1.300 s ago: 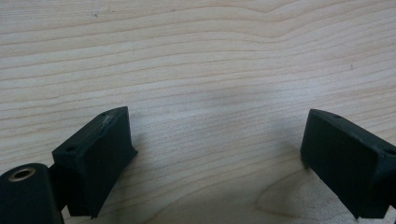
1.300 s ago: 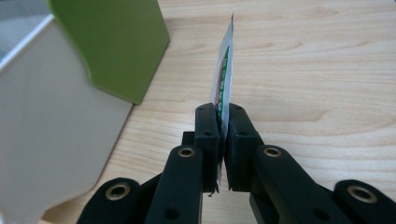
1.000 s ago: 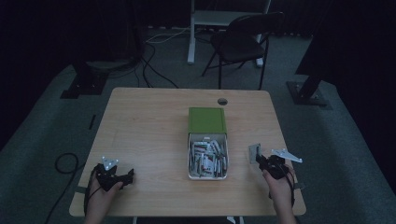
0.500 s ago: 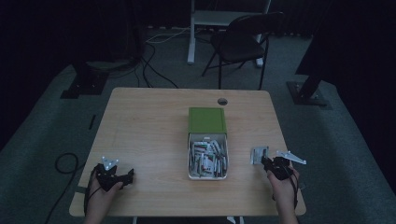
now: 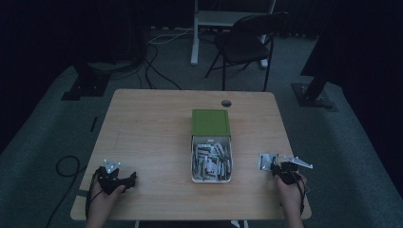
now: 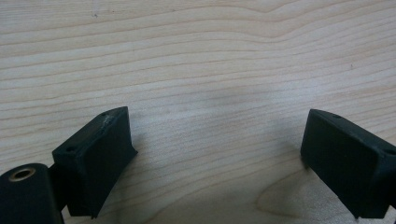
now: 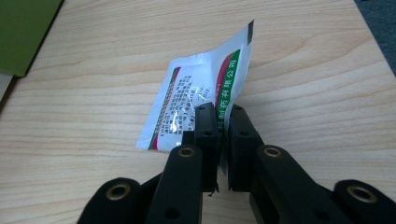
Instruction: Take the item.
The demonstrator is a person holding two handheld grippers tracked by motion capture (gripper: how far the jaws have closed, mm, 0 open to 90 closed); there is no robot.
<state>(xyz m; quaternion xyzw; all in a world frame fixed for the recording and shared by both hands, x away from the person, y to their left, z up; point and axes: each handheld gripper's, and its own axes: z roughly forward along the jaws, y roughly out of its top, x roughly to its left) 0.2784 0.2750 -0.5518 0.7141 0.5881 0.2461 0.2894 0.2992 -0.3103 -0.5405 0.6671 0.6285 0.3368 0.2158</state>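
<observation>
- While the right gripper (image 7: 223,140) has its two black jaws pressed together on the near edge of a flat white foil sachet with red and green printed borders (image 7: 196,105), that sachet now hangs low over the bare wood at the table's right side, right of the box; a second ago it was held higher and slightly farther up the table.
- In the high view the same sachet (image 5: 267,161) sits at the tip of the right gripper (image 5: 275,167), well apart from the white rectangular box of similar packets (image 5: 211,161) at the table's middle, whose green lid (image 5: 210,122) lies touching its far end.
- The descent reads as a placing move: one packet taken from the box is being brought down to the light wooden table (image 5: 152,133) beside it. Whether the sachet's far corner already touches the wood I cannot tell; its top edge is tilted up.
- The left gripper (image 6: 215,154) has its jaws spread wide with nothing between them, just above plain wood grain; in the high view this left gripper (image 5: 124,179) is at the near left corner, where it was a second ago.
- Judging from this, what remains is for the pinch to let go once the sachet lies flat, then return to the box for another.
</observation>
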